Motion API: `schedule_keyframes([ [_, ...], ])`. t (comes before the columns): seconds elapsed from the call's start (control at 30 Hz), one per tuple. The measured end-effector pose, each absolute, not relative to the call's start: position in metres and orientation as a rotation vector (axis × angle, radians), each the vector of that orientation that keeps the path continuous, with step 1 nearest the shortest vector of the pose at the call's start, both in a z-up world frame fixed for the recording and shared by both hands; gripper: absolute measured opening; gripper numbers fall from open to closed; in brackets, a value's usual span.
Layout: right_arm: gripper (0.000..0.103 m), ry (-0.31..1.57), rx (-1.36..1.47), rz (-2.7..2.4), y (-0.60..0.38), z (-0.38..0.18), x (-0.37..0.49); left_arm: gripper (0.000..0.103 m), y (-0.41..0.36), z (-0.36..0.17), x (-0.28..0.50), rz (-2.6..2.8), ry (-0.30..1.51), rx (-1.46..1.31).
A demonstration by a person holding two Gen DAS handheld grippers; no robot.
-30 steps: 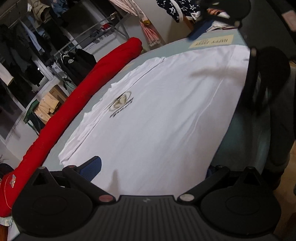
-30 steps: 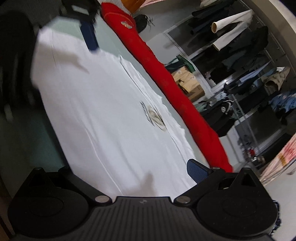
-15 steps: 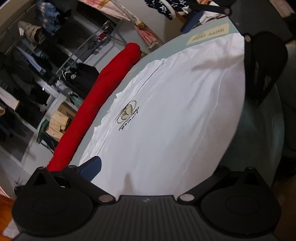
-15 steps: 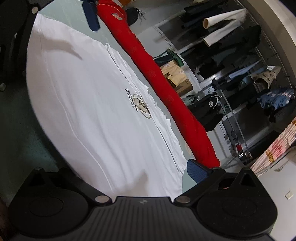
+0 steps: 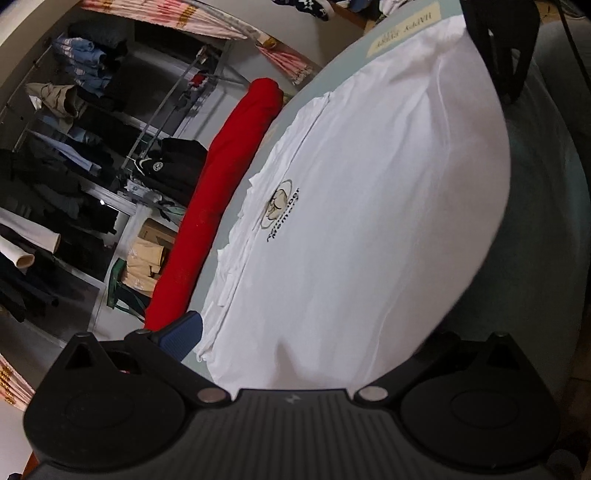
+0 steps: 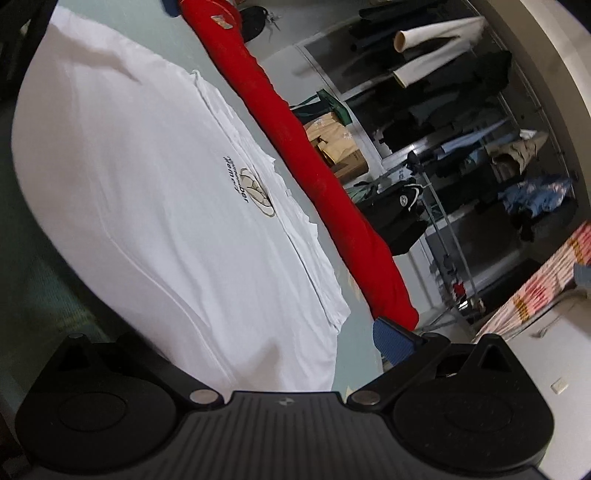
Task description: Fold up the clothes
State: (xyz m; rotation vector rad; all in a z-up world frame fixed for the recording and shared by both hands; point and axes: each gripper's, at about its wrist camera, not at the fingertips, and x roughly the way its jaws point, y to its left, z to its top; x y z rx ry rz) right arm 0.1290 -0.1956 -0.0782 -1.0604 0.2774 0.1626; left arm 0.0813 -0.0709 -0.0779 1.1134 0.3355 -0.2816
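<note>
A white T-shirt [image 5: 369,206] lay spread flat on a pale green table [image 5: 532,206], printed side up, with a small round logo [image 5: 279,206] and a line of dark lettering near the shirt's middle. The shirt's far side showed several stacked, slightly uneven fabric edges [image 5: 236,266], which suggested that side was doubled over, though how many layers could not be told.

Just beyond the shirt's far edge, a long red fabric roll [image 5: 218,206] ran the length of the table, close to the shirt but not touching it. Behind the roll stood open racks of hanging dark clothes [image 5: 66,173] and a cardboard box [image 5: 147,254]. Beyond the shirt's end lay a pale yellow label [image 5: 404,31] with printed text.

The left gripper [image 5: 291,354] sat at one end of the shirt, jaws spread wide. One blue-padded finger [image 5: 183,334] showed beyond the shirt's far corner; the other was hidden under the cloth. The shirt's edge lay between the jaws, not pinched.

The right gripper [image 6: 236,354] sat at the opposite end of the shirt, also spread wide. Its blue-padded finger [image 6: 391,341] stood off the shirt, near the end of the red roll, and the other finger was covered by the cloth. The shirt's corner [image 6: 332,332] lay between them, unclamped.
</note>
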Motion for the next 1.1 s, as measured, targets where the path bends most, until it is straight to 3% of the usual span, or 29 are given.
schedule_keyframes([
  [0.53,0.103,0.18,-1.048,-0.037,-0.205,-0.078,0.145,0.103,-0.072,-0.064,0.107,-0.115,0.315,1.049],
  [1.1,0.103,0.128,-1.023,-0.133,-0.204,-0.063,0.213,0.103,-0.067,-0.043,0.193,-0.039,0.279,1.011],
])
